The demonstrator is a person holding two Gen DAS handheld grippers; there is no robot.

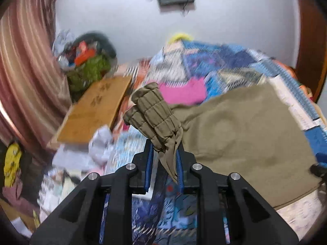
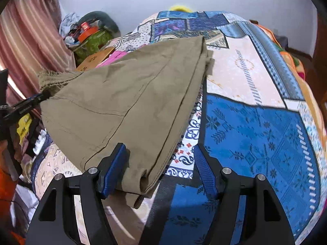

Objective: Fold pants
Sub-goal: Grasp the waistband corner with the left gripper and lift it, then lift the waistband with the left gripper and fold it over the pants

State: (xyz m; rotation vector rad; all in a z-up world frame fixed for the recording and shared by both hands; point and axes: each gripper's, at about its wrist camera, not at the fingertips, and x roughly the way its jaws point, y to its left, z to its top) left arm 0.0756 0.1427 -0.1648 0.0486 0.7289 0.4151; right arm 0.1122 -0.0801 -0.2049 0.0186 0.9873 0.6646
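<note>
I judge the pants (image 2: 126,94) roughly halved on the bed (image 2: 255,122): left tool (image 1: 164,159) pinches the waistband (image 1: 152,114), right tool (image 2: 161,169) gapes empty, final folds remain.

Khaki pants (image 2: 126,102): thin olive-tan fabric, lightly creased, folded lengthwise, spread across patterned bed cover. Elastic ribbed waistband (image 1: 153,114) bunched, lifted off surface at one end. Hem end (image 2: 141,181) doubled over near front bed edge.
</note>
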